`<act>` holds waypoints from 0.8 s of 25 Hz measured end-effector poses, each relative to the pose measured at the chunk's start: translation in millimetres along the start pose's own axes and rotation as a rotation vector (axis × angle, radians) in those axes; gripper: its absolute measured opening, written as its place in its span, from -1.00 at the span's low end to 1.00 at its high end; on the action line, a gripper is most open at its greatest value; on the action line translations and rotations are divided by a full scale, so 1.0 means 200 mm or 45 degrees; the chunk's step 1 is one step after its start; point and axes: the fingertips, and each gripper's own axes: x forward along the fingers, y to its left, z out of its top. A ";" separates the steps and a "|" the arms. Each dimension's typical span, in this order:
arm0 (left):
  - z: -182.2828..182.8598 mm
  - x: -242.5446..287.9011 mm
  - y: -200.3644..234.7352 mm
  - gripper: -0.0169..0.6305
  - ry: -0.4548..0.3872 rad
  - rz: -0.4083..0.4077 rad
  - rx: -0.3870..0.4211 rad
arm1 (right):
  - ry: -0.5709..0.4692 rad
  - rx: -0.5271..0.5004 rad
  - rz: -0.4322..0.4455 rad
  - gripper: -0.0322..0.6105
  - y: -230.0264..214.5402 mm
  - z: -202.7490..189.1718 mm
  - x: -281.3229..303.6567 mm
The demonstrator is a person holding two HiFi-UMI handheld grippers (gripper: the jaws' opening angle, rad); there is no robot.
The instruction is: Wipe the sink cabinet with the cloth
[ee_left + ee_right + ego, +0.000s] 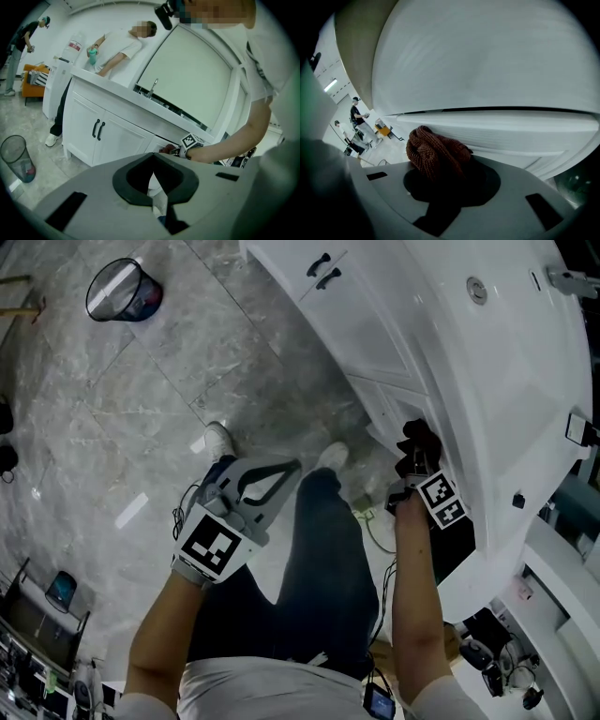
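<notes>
The floor is of grey marble-like tiles, and on it, at the far left, stands a round waste bin with a dark rim. The white sink cabinet fills the right side of the head view; its counter is also white, and two dark handles sit side by side on the far doors. The person stands just beside the cabinet front, in dark trousers and white shoes. The right gripper is held against the near part of the cabinet front, just under the edge of the counter. Its jaws are closed on the cloth, a brown knitted bundle that sticks out past the jaws and touches the white panel. In the head view the cloth looks only as a dark lump between the gripper and the cabinet. The left gripper is over the floor, in front of the person's legs and well apart from the cabinet. Its jaws meet at the tips, with only a thin slit behind them, and there is nothing between them. From the left gripper view the cabinet doors and a faucet on the counter are visible.
</notes>
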 end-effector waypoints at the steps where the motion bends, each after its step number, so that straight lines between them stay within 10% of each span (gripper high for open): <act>1: 0.00 -0.01 0.01 -0.91 -0.002 0.004 -0.002 | 0.003 -0.006 0.013 -0.63 0.03 0.00 0.02; 12: 0.02 -0.03 0.10 -0.91 -0.006 0.024 -0.016 | -0.012 0.021 0.088 -0.63 0.24 0.00 0.17; 20: -0.05 0.00 0.12 -0.91 0.091 -0.034 0.044 | -0.052 0.410 0.119 -0.63 0.19 -0.25 0.30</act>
